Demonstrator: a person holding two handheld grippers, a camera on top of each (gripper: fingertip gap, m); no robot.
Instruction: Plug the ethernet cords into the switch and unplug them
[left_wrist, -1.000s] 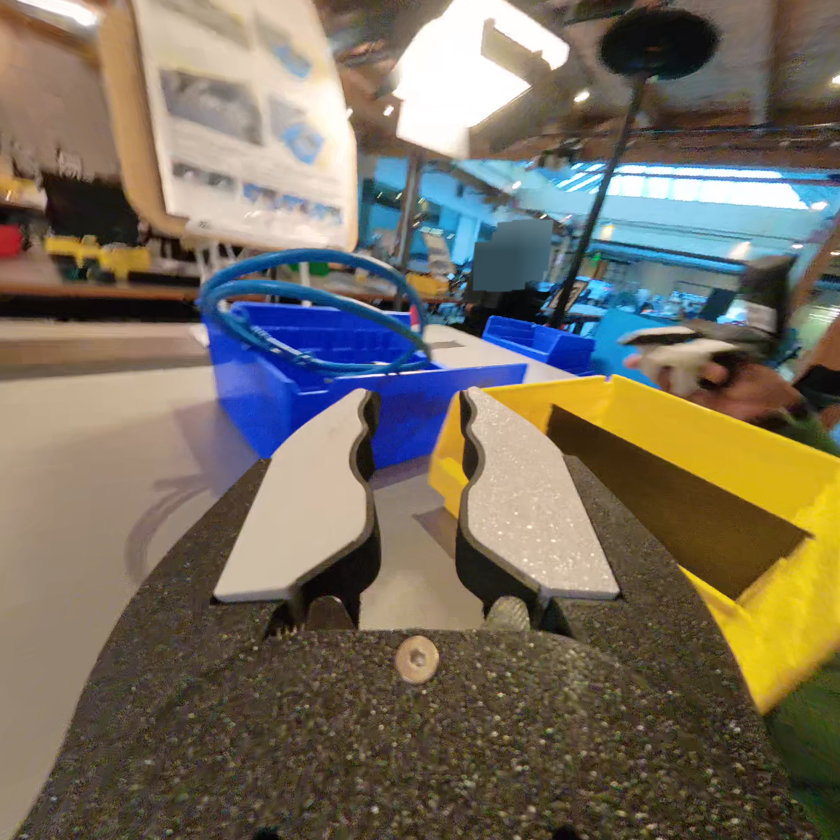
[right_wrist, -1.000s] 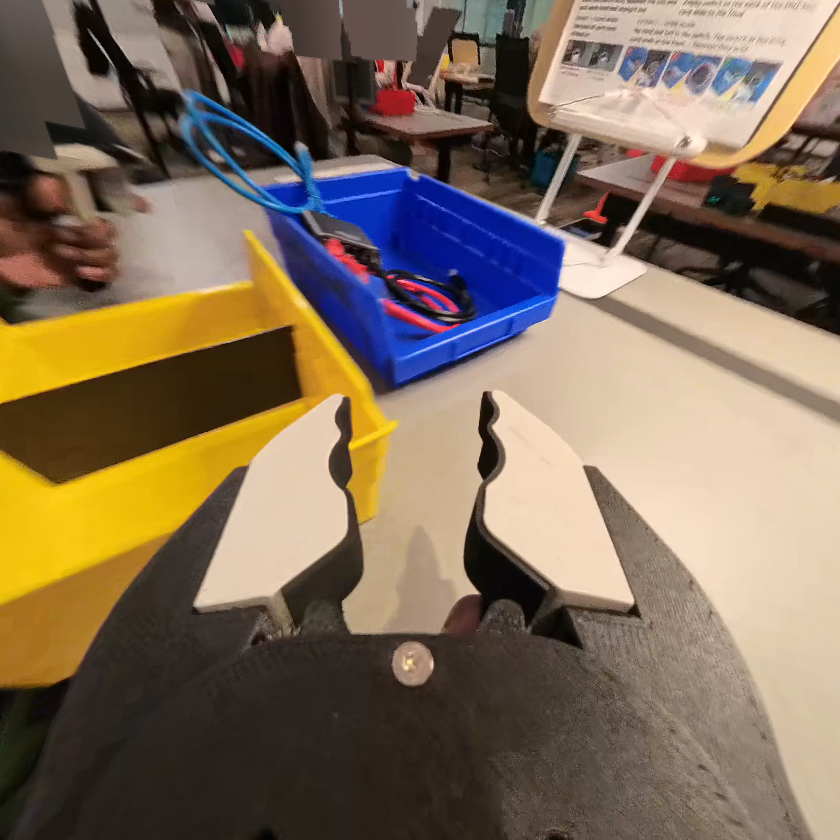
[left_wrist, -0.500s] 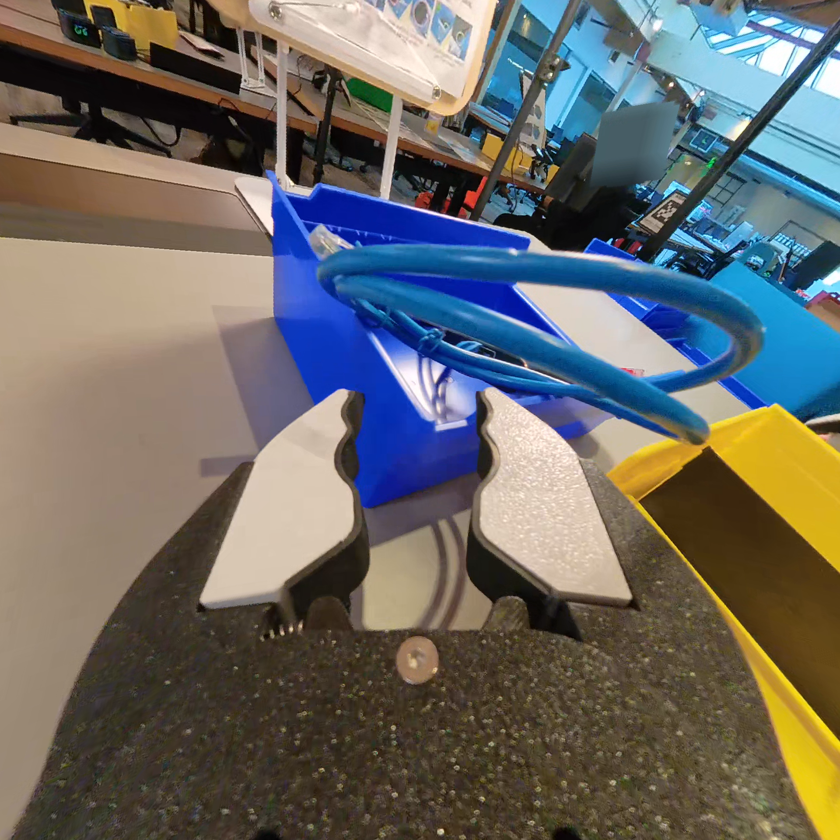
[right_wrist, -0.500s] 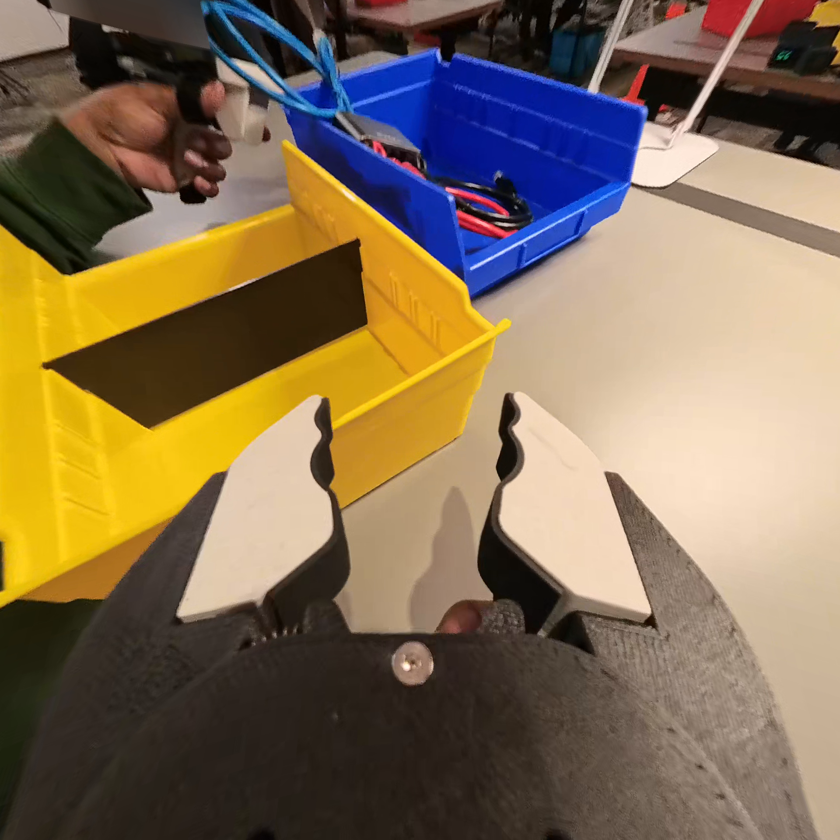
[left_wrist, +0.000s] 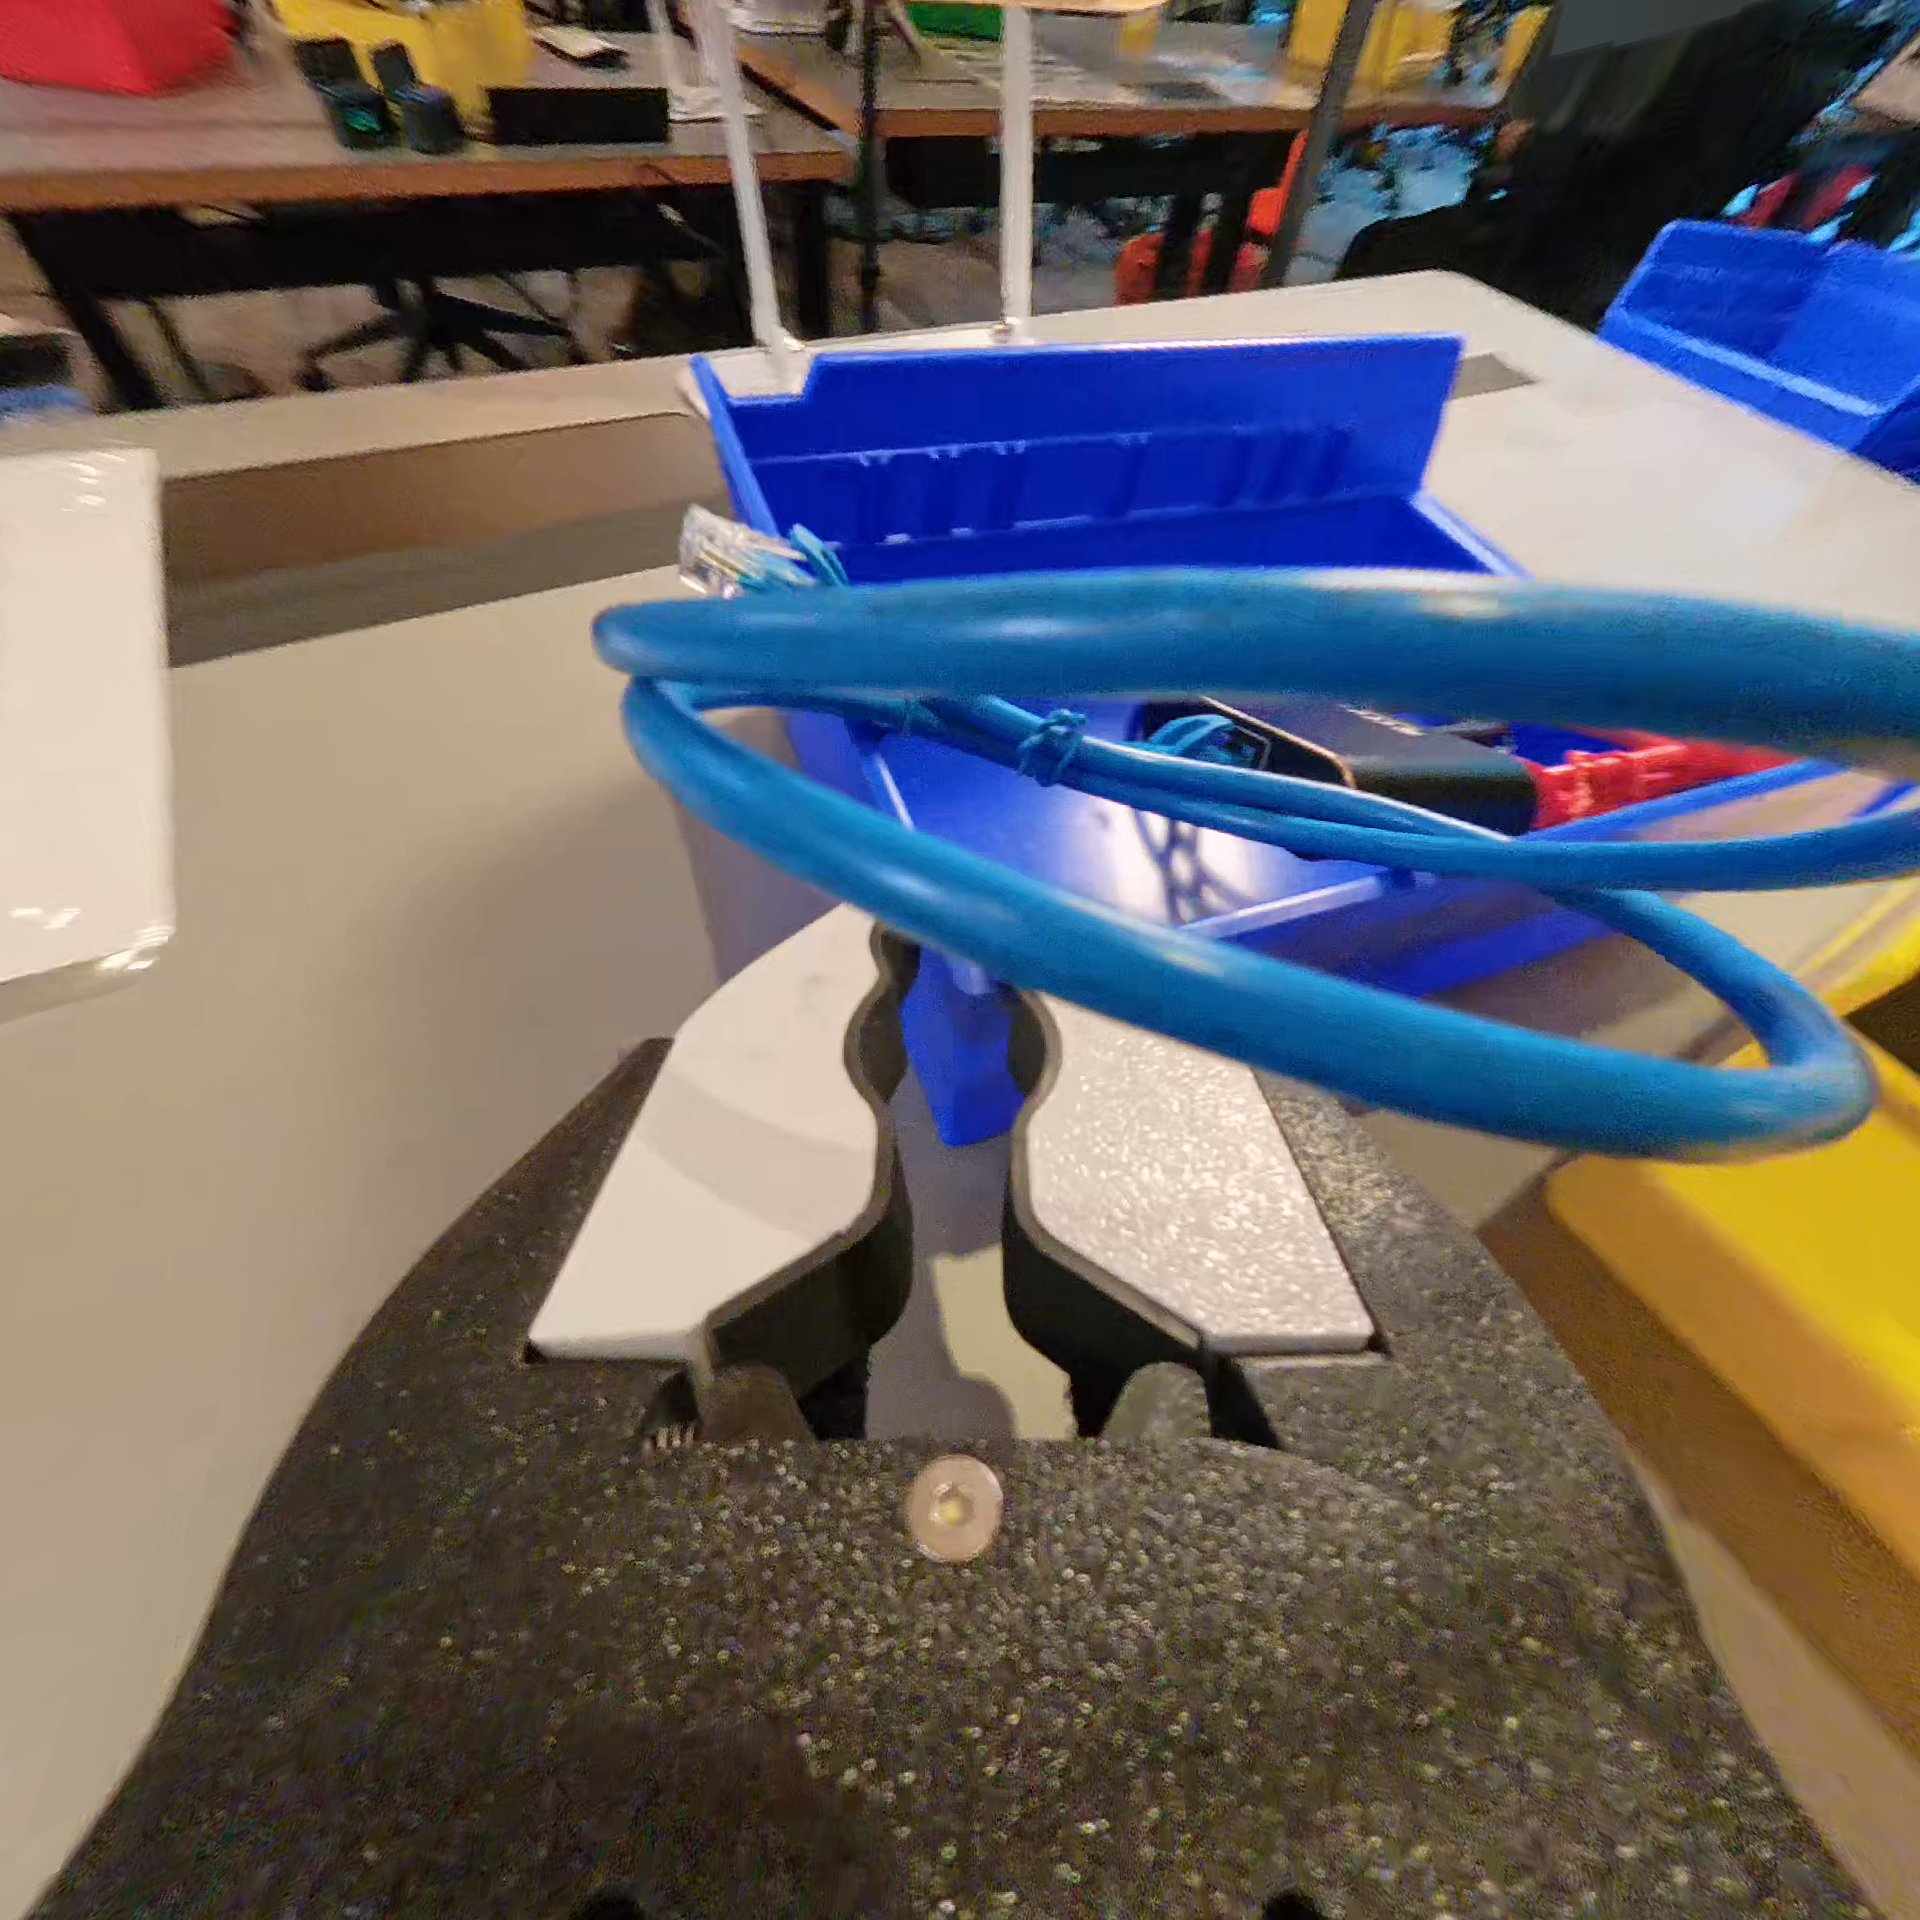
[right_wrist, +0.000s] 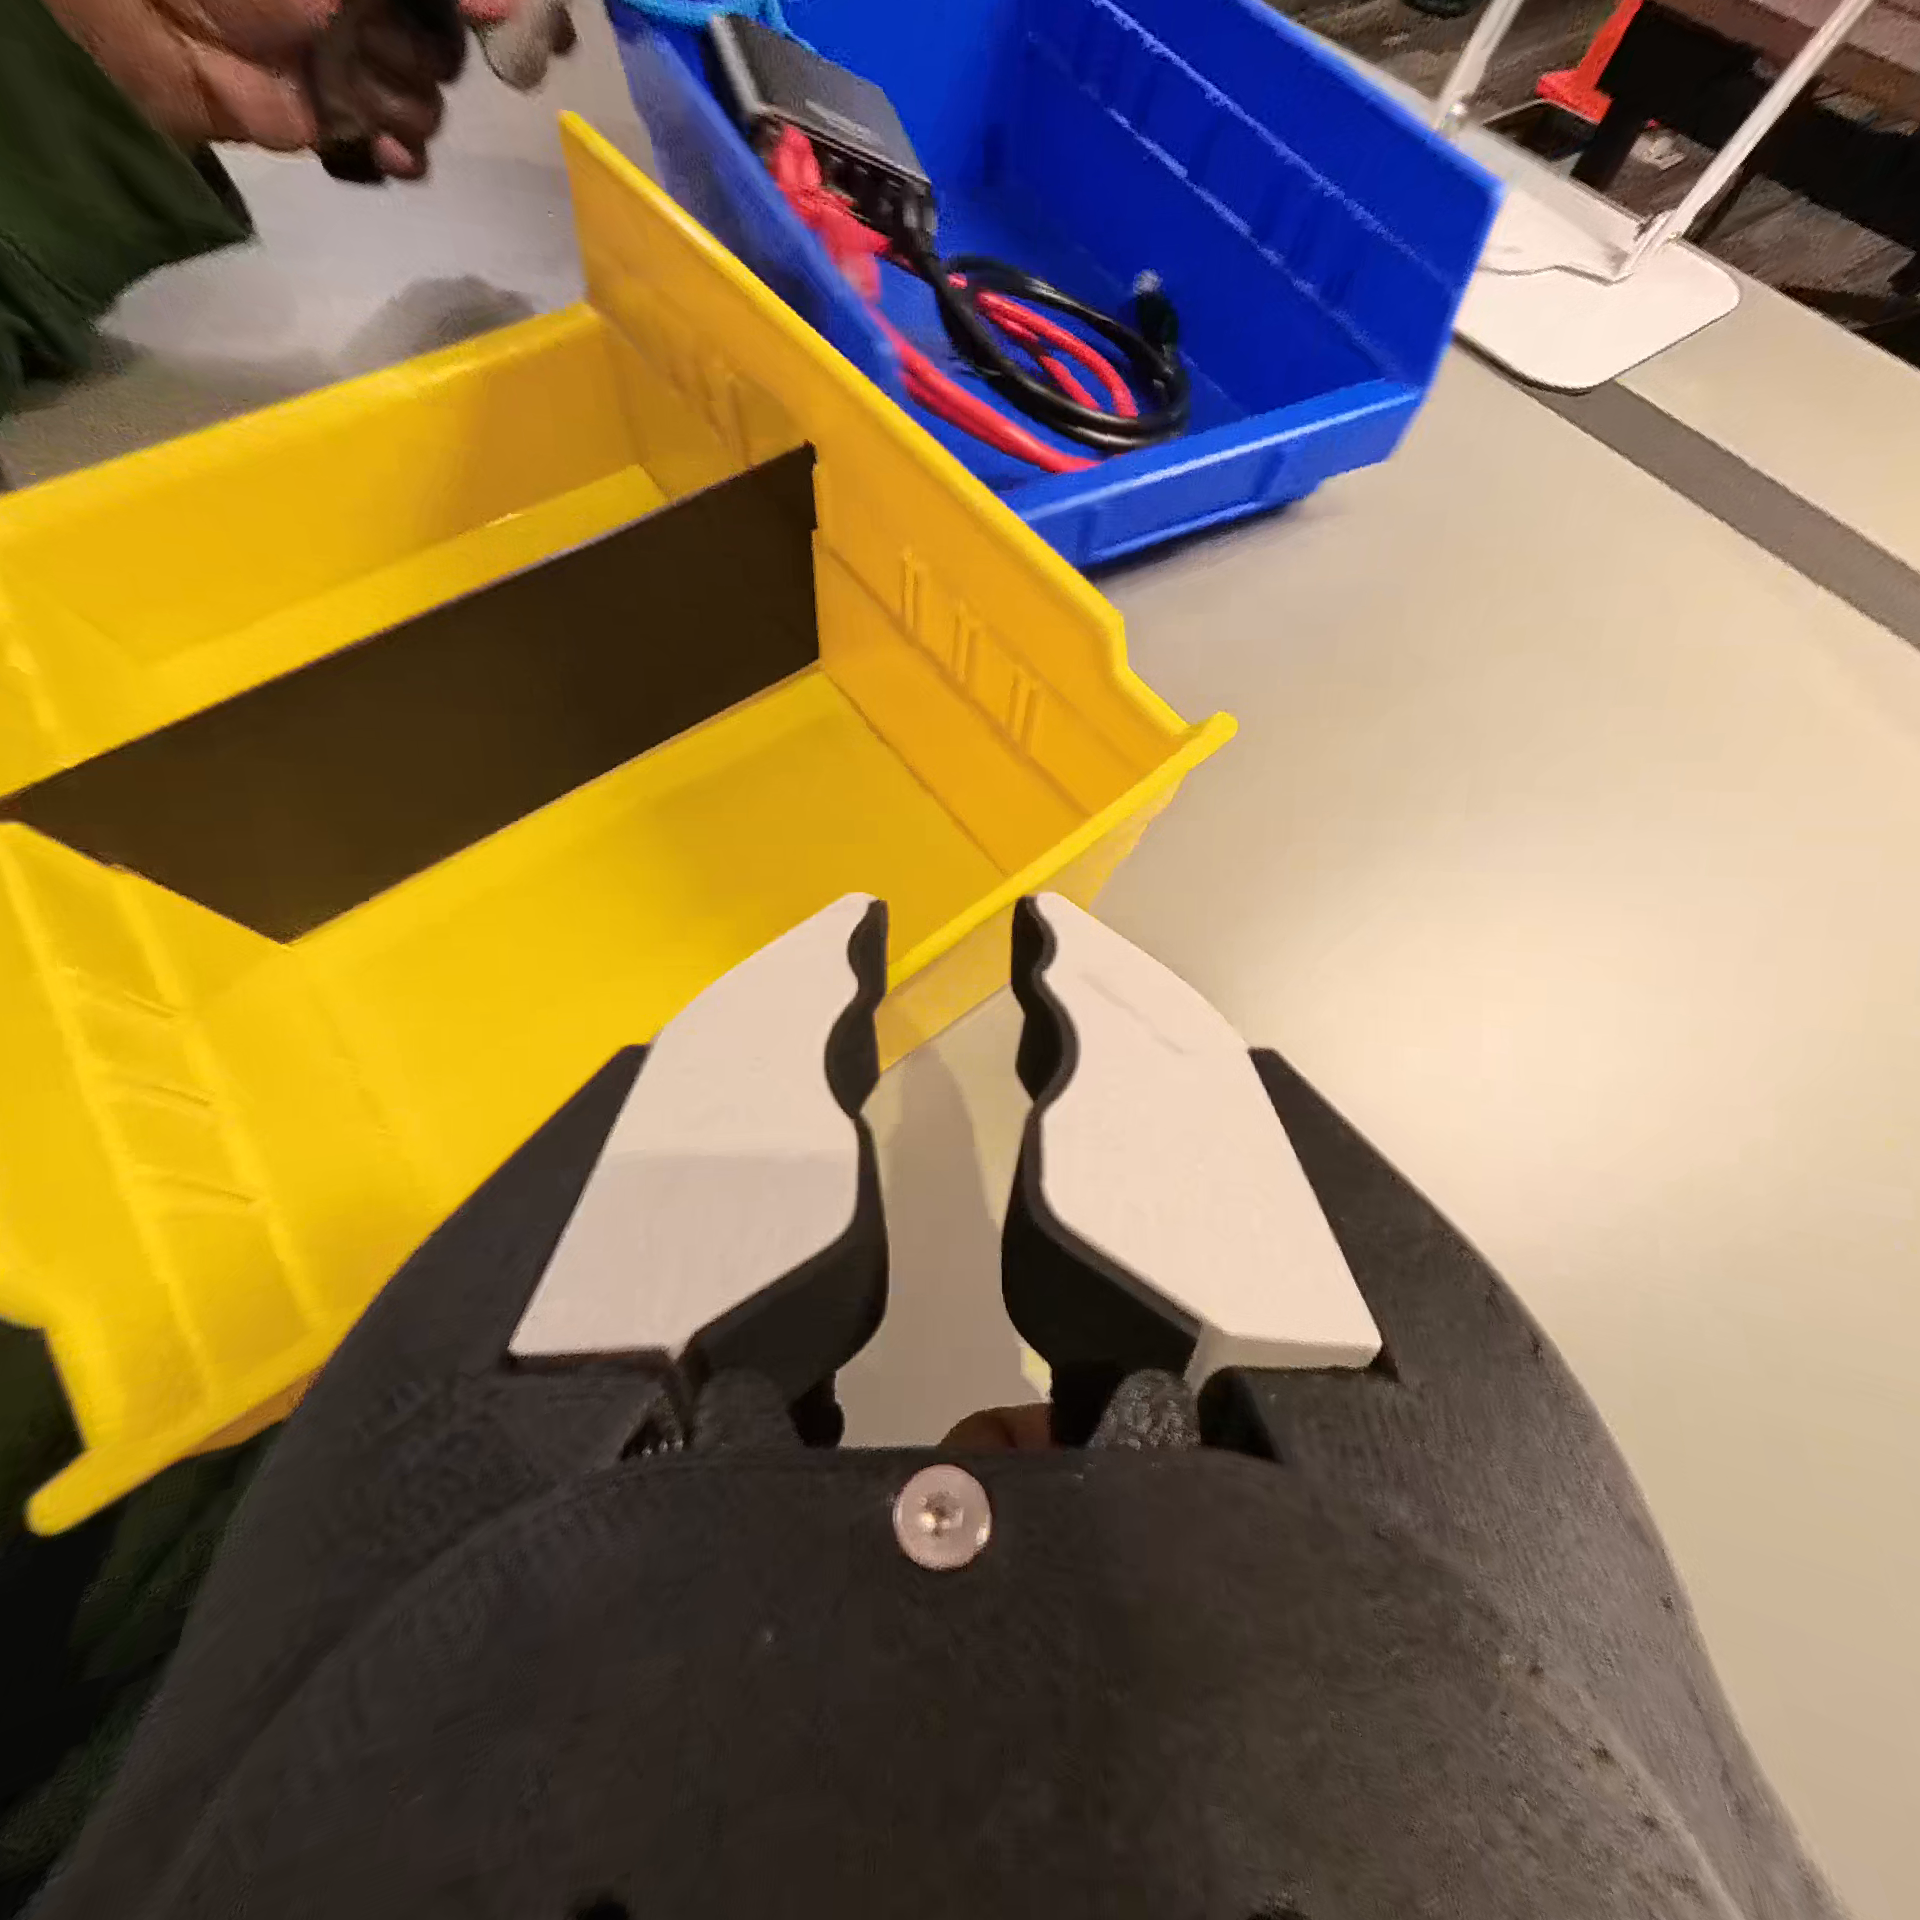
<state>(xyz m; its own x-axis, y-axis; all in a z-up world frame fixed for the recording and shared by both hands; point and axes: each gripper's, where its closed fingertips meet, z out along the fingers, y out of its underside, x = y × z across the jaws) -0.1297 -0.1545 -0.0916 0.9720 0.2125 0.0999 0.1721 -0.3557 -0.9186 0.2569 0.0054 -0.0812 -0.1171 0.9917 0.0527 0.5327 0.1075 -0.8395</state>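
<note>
The left hand-held gripper has its jaws slightly apart with nothing pinched, poised just before the corner of a blue plastic bin on the pale grey tabletop. A looped blue ethernet cord arches over the bin's rim; its clear plug hangs at the bin's left edge. Inside lie a black switch and coiled red and black cords. The right hand-held gripper, jaws narrowly parted and empty, hovers at the front lip of a yellow plastic bin standing beside the blue one.
</note>
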